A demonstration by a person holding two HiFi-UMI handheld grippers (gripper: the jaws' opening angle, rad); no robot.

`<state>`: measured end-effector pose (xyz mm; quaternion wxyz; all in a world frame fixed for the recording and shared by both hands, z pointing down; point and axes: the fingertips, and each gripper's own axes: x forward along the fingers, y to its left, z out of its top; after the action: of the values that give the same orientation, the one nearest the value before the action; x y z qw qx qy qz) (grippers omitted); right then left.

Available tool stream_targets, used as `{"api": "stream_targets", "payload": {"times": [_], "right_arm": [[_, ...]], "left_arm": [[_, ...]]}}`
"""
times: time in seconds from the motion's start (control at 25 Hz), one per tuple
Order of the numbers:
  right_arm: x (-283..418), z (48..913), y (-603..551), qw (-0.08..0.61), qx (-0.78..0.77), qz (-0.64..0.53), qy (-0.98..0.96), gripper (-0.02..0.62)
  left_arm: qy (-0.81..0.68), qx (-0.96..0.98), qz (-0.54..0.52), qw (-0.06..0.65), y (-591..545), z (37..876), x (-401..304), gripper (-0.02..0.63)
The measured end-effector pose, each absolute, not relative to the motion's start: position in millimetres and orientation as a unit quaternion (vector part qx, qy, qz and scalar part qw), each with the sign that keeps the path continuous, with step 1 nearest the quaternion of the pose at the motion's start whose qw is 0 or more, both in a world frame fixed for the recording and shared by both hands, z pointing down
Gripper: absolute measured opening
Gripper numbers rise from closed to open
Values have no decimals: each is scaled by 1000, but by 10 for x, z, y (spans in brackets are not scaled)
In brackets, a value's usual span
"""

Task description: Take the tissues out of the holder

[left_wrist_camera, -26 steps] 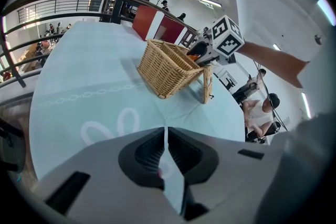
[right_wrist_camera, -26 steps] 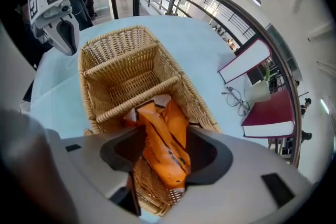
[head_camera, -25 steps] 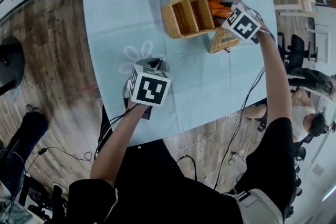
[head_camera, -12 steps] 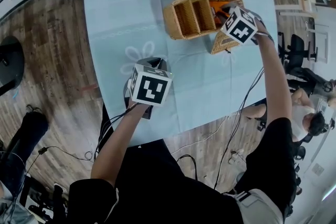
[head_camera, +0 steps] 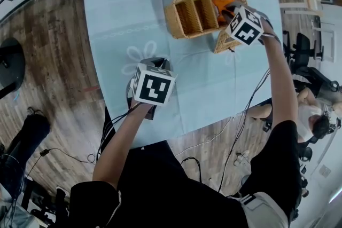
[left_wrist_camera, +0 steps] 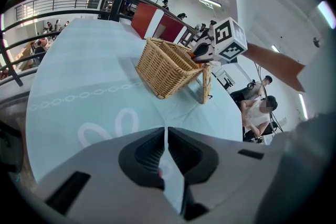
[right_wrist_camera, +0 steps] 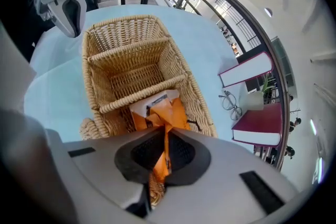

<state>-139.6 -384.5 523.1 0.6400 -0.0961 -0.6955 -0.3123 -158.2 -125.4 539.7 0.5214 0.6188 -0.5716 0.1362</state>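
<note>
A wicker holder (head_camera: pixel 188 17) with three compartments stands on the pale blue table (head_camera: pixel 128 2). An orange tissue pack (right_wrist_camera: pixel 160 112) sits in its right-hand compartment. My right gripper (right_wrist_camera: pixel 165 153) is shut on the top of that pack, whose orange wrapper is pinched between the pads. In the head view the right gripper (head_camera: pixel 228 8) hangs over the holder's right end, above the tissue pack (head_camera: pixel 219 6). My left gripper (left_wrist_camera: pixel 166 136) is shut with nothing between its jaws and hovers near the table's front, well short of the holder (left_wrist_camera: pixel 165 67).
A wicker lid (head_camera: pixel 227 41) leans against the holder's right end. Two dark red books (right_wrist_camera: pixel 262 126) and a pair of glasses (right_wrist_camera: pixel 231 105) lie at the table's far edge. Office chairs and a seated person (head_camera: pixel 315 125) are off to the right.
My right gripper has shifted a little further over the holder's right compartment. The left gripper has stayed where it was.
</note>
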Motion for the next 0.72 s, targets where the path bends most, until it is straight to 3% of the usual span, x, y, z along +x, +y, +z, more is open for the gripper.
{"api": "stream_targets", "payload": {"times": [0.72], "right_arm": [[-1353,4277,-3697,566,-27,-334,-753,13]], "left_arm": [[-581,616,146,512,-1171,5287,-1536,12]]}}
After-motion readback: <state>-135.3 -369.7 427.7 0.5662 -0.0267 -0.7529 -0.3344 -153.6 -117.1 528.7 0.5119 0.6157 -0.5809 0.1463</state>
